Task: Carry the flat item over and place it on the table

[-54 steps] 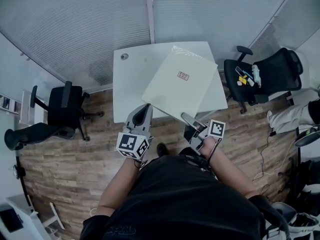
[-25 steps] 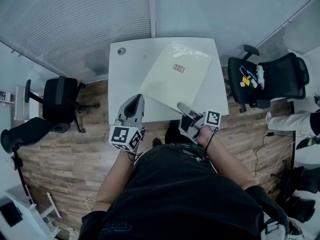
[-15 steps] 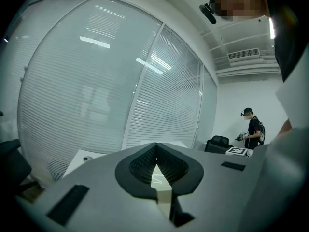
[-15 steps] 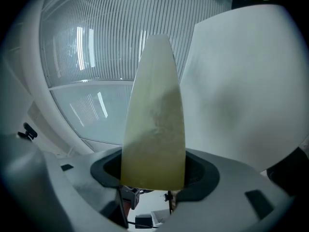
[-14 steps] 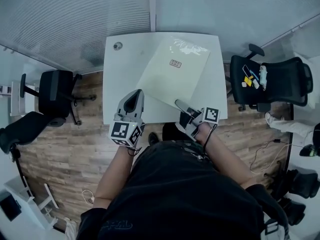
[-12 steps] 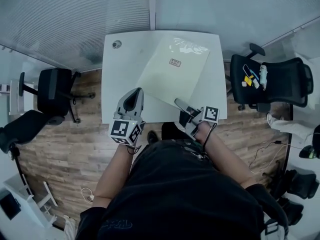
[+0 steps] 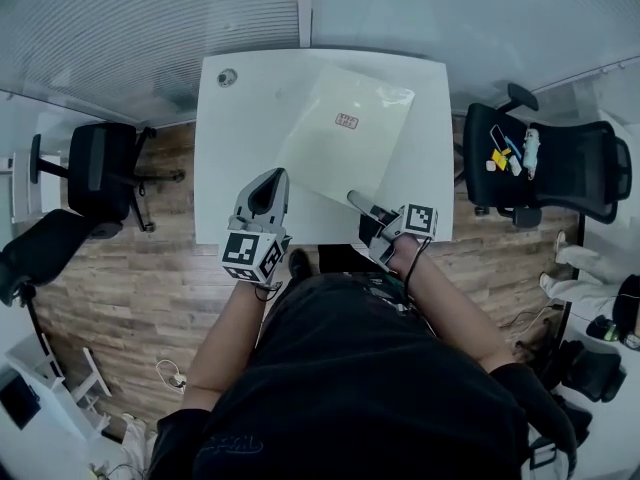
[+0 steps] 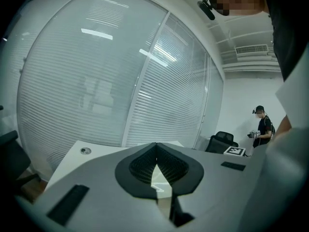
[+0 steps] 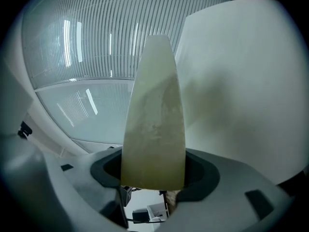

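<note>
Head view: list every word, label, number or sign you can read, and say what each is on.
No text is legible.
Small reddish label on the flat board: too small to read.
Square markers: black-and-white patterns, no words.

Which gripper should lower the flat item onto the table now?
Right. The right gripper has its jaws clamped on the near corner of the flat item, which is over the table. The left gripper is shut and empty, to the item's left.
</note>
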The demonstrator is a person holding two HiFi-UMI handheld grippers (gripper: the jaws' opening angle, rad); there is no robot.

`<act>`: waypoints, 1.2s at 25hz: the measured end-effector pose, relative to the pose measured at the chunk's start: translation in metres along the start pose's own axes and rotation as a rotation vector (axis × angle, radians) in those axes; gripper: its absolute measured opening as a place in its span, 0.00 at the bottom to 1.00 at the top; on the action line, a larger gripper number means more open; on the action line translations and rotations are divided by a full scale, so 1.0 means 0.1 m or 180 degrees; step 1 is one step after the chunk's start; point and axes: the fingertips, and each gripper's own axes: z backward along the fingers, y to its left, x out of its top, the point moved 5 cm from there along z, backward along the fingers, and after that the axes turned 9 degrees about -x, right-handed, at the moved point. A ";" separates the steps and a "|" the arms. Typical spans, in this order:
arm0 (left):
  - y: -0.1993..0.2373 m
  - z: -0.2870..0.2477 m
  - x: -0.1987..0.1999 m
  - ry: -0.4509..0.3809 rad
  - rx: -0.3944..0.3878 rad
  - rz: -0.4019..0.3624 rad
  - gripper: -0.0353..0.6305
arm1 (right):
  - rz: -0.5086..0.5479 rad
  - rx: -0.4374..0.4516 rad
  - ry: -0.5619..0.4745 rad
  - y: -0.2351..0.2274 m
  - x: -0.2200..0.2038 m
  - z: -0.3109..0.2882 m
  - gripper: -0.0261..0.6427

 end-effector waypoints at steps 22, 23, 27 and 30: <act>0.06 -0.31 -0.23 0.0177 0.0098 0.0140 0.07 | 0.0088 -0.0228 0.0277 -0.39 0.23 -0.19 0.48; 0.06 -0.33 -0.23 0.0180 0.0095 0.0143 0.07 | 0.0112 -0.0234 0.0290 -0.40 0.24 -0.20 0.48; 0.06 -0.36 -0.23 0.0191 0.0093 0.0151 0.07 | 0.0222 -0.0285 0.0335 -0.48 0.28 -0.22 0.48; 0.09 -0.37 -0.24 0.0200 0.0104 0.0158 0.07 | 0.0281 -0.0328 0.0367 -0.55 0.31 -0.24 0.48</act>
